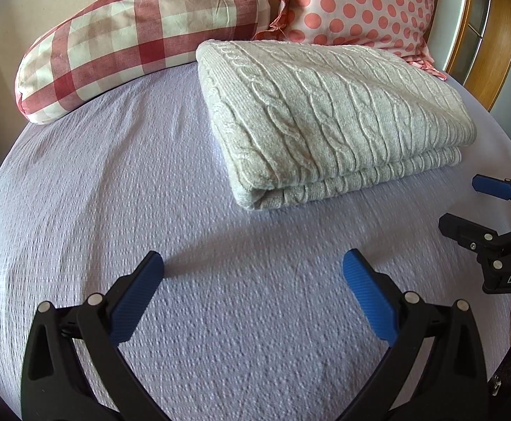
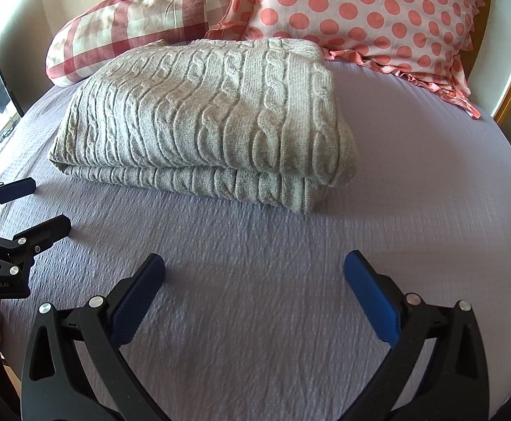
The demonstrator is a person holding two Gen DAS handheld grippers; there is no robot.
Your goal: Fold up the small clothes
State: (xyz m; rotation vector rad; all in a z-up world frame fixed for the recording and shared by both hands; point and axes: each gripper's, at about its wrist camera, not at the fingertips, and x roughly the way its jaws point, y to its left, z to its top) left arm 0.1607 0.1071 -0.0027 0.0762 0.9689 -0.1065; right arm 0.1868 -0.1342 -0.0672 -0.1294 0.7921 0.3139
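A grey cable-knit sweater [image 1: 329, 119] lies folded in layers on the lilac bedspread [image 1: 115, 189]; it also shows in the right wrist view [image 2: 202, 119]. My left gripper [image 1: 253, 263] is open and empty, hovering over the bedspread short of the sweater's near fold. My right gripper [image 2: 254, 263] is open and empty, also short of the sweater. The right gripper shows at the right edge of the left wrist view [image 1: 462, 203], and the left gripper at the left edge of the right wrist view [image 2: 45, 203], both with jaws apart.
A red-and-cream checked bolster [image 1: 125, 38] and a pink polka-dot pillow [image 1: 360, 0] lie behind the sweater at the head of the bed. A wooden frame [image 1: 490, 35] stands at the right.
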